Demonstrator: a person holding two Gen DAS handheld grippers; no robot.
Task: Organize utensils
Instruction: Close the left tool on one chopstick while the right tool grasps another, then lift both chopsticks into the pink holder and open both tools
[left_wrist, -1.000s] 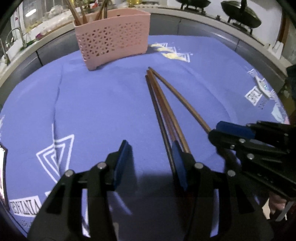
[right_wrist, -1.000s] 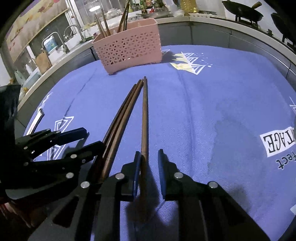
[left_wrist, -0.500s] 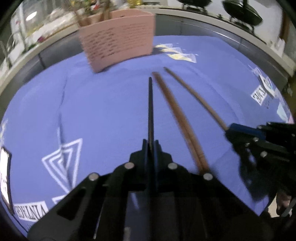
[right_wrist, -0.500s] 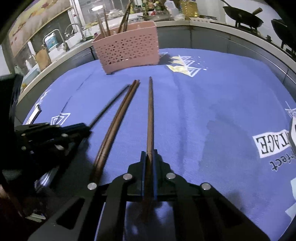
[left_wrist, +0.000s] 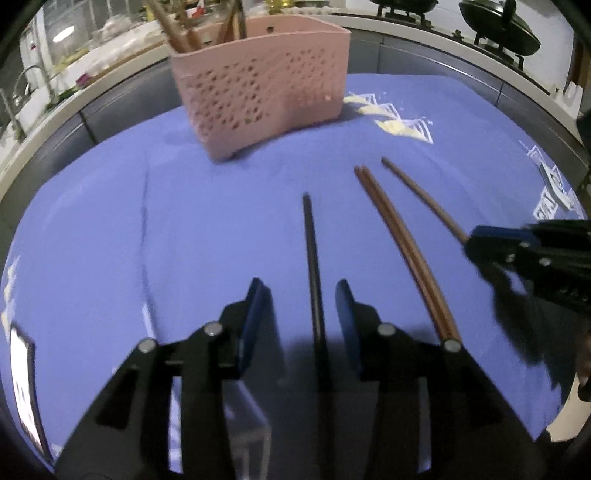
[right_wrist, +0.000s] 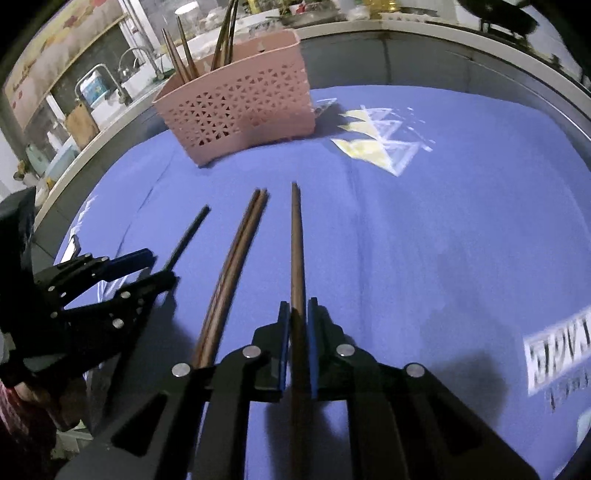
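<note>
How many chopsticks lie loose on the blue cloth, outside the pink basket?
4: a dark one between the left hand-held gripper's opening jaws, a brown pair in the middle, one brown in the right hand-held gripper.

The lower end of the black chopstick (left_wrist: 312, 258) disappears into shadow under my left claw (left_wrist: 300, 295), whose jaws are opening around it. My right claw (right_wrist: 295, 314) hides the brown chopstick's (right_wrist: 296, 240) near end. The pink basket (left_wrist: 266, 92) is motion-blurred, and the sticks standing in it run past the picture's top edge.
</note>
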